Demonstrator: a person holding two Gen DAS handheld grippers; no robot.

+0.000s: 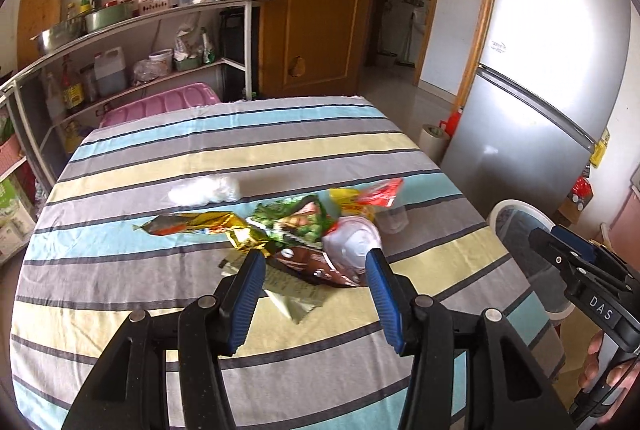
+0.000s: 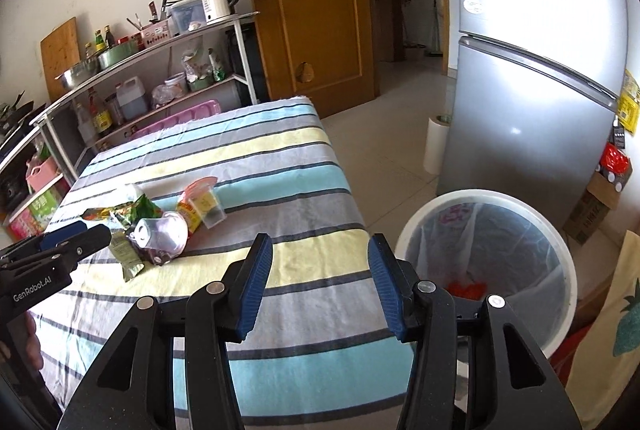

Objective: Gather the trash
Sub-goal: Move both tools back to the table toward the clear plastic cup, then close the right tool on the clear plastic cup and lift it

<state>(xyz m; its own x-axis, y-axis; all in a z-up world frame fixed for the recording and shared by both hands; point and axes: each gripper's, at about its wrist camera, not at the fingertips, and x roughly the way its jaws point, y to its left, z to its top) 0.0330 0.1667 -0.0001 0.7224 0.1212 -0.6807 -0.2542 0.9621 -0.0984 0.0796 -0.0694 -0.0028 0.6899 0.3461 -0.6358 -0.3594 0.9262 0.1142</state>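
Observation:
A pile of trash lies on the striped tablecloth (image 1: 280,134): a gold wrapper (image 1: 188,224), a green snack bag (image 1: 298,216), a brown wrapper (image 1: 316,266), a white plastic lid (image 1: 352,240), a clear cup with red foil (image 1: 390,202) and a white plastic wad (image 1: 204,190). My left gripper (image 1: 316,264) is open, its tips just above the brown wrapper, holding nothing. My right gripper (image 2: 320,250) is open and empty over the table's right edge, beside the white bin (image 2: 486,254). The pile (image 2: 160,230) shows in the right wrist view too.
The bin with a clear liner stands on the floor right of the table, red trash (image 2: 466,288) inside. A silver fridge (image 2: 532,90) stands behind it. A metal shelf (image 1: 132,42) with kitchenware runs along the left wall. A paper roll (image 2: 436,144) stands by the fridge.

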